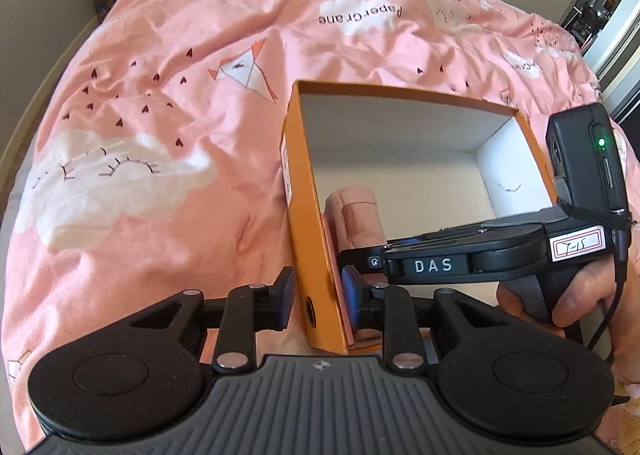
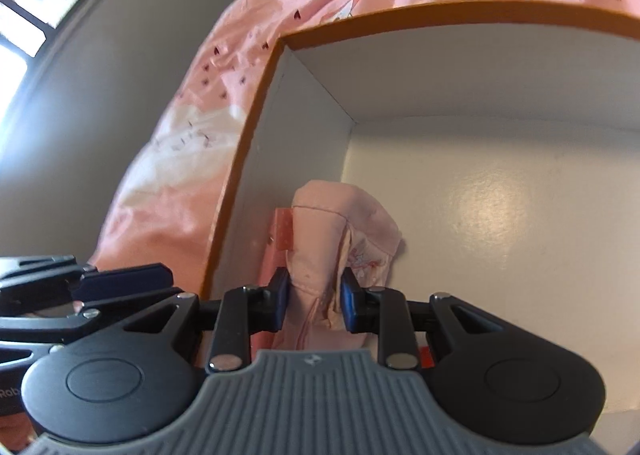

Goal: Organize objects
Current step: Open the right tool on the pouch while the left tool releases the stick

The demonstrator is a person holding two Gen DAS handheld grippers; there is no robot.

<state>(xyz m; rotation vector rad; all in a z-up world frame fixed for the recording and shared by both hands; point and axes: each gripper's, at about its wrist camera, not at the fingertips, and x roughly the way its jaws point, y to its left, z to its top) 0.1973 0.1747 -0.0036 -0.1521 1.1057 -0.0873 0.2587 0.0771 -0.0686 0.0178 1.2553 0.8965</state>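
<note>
The bedsheet (image 1: pixel 160 115) cloud reads "Paper Crane"; the right claw (image 1: pixel 362 261) reads "DAS".

Both fisheye views were bright with daylight; edges curved strongly. The window (image 2: pixel 24 7) at upper left was overexposed and blurred; glare marked the box floor (image 2: pixel 492 199).
</note>
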